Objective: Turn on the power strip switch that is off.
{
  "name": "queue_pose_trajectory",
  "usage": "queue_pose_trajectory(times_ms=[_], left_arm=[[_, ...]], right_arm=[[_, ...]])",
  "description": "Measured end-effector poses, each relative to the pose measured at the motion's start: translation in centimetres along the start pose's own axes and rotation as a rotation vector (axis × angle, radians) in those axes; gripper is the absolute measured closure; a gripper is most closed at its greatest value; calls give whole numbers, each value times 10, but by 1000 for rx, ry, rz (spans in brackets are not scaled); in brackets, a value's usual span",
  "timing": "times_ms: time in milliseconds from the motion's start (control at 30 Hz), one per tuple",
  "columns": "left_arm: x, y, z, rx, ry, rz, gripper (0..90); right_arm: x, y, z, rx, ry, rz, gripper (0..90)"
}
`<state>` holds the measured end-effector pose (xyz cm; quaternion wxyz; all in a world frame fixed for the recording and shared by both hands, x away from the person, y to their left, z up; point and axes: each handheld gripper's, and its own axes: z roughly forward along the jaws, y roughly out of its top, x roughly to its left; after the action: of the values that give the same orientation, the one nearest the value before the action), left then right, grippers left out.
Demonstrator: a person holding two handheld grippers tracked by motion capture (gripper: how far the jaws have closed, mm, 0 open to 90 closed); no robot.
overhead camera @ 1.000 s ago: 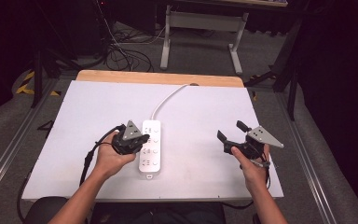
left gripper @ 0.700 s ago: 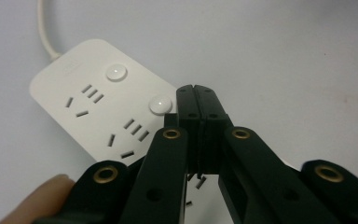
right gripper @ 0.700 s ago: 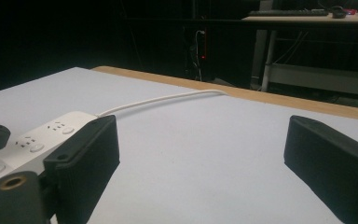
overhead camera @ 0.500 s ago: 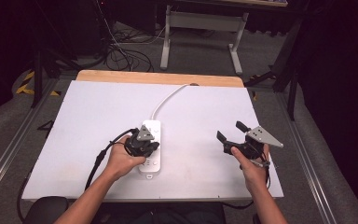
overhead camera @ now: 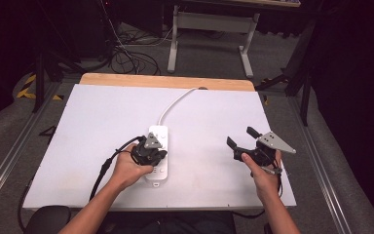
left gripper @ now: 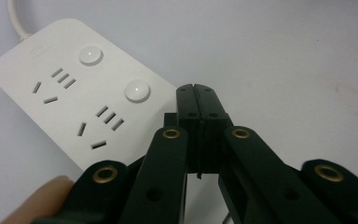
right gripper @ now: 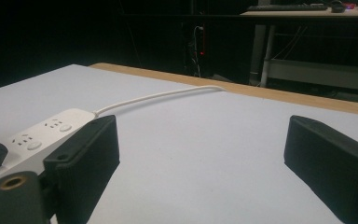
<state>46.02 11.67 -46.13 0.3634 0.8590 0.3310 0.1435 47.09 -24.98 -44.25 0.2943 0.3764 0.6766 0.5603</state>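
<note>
Left gripper (left gripper: 196,91) fingers pressed together over power strip (left gripper: 74,93), right gripper (overhead camera: 246,137) spread

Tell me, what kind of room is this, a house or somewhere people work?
Probably a lab or workshop, not a home. A plain white table holds just a power strip, black cables lie tangled on the grey floor behind, and a metal-legged workbench stands in the dark background.
</note>
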Motion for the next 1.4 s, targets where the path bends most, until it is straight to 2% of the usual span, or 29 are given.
queue_pose_trajectory(times_ms=[300, 400, 700, 767, 1400], left_arm=[[2, -3, 1, -9, -15, -31, 900], [4, -4, 2, -14, -32, -50, 900], [6, -5, 2, -8, -42, -48, 900], [7, -6, 2, -13, -57, -60, 900], [7, -5, 2, -10, -54, -52, 900]], right_arm=[[-1, 0, -1, -1, -9, 4, 108], [-1, 0, -2, 0, -9, 4, 109], [-1, 0, -2, -2, -14, 9, 109], [-1, 0, -2, -1, -14, 10, 109], [-1, 0, -1, 2, -11, 12, 109]])
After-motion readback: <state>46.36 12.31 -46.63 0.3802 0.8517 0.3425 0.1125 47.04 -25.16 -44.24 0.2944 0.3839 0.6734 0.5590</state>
